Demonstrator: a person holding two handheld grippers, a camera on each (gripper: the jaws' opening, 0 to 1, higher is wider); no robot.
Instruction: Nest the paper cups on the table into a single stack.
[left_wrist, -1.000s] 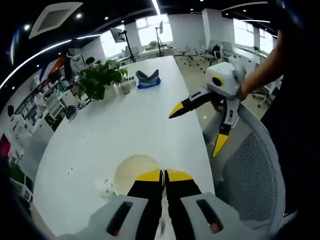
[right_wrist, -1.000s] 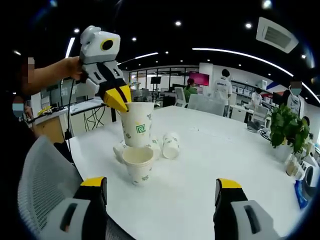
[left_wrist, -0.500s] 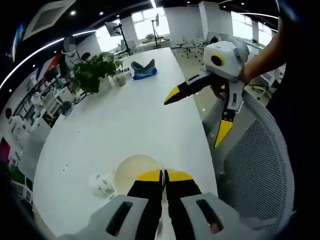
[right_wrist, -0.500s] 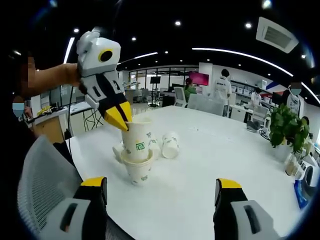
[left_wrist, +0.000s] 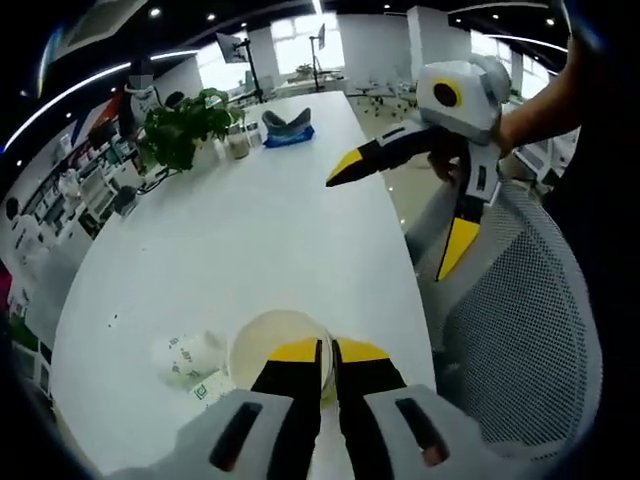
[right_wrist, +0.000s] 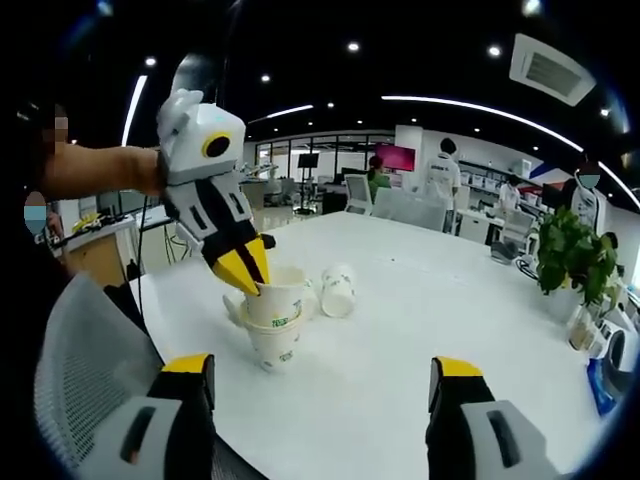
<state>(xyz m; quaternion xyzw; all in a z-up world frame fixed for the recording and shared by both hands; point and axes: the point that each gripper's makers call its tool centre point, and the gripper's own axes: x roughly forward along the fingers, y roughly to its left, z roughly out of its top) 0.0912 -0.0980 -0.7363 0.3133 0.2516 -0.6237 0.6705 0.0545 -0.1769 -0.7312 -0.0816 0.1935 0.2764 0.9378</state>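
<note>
Cups: my left tongs (right_wrist: 255, 272) pinch the rim of one cup (right_wrist: 277, 298), sitting inside another cup (right_wrist: 274, 345) on the table (right_wrist: 420, 300). My right tongs (right_wrist: 320, 385) are wide open, holding nothing.

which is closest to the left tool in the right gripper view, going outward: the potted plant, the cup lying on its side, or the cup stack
1. Cup stack: the left tool is shut on the rim of its top cup.
2. Cup lying on its side: just right of the stack.
3. Potted plant: far right edge of the table.
</note>
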